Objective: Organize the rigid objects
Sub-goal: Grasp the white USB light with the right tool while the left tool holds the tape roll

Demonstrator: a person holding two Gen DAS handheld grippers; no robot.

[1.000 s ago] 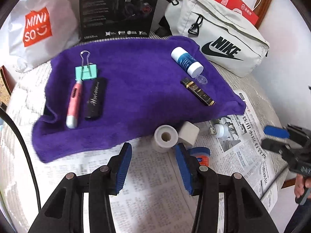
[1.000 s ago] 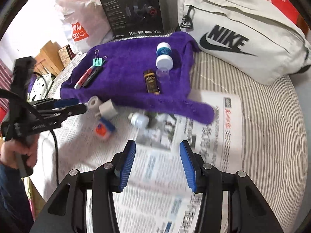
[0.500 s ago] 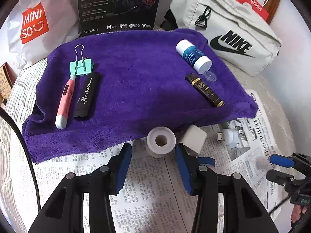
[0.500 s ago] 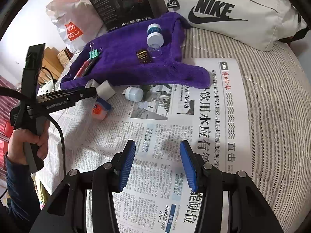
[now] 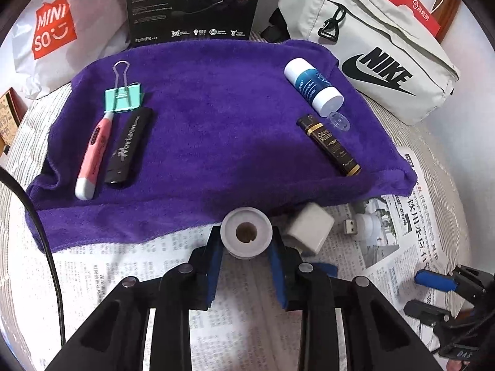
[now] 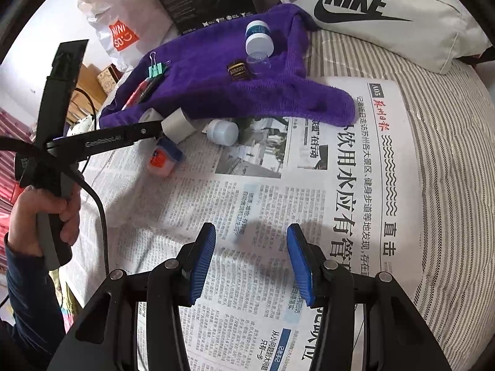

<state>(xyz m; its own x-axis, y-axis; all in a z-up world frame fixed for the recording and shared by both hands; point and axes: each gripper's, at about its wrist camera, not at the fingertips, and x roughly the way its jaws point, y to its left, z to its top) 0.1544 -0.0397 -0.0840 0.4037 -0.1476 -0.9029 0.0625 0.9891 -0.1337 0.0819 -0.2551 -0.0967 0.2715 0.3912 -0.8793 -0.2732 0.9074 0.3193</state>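
Observation:
A white tape roll lies on the newspaper at the purple towel's front edge. My left gripper is open with its blue pads on either side of the roll, touching or nearly touching it. A white cube adapter sits just right of the roll. On the towel lie a green binder clip, a pink pen, a black stick, a blue-white bottle and a black-gold tube. My right gripper is open and empty over the newspaper.
A small white bottle and an orange-blue item lie on the newspaper. A Nike bag, a black box and a Miniso bag stand behind the towel. The striped bed surface extends right.
My left gripper moved forward until the tape roll sits between its pads. My right gripper pulled back and lower over the newspaper.

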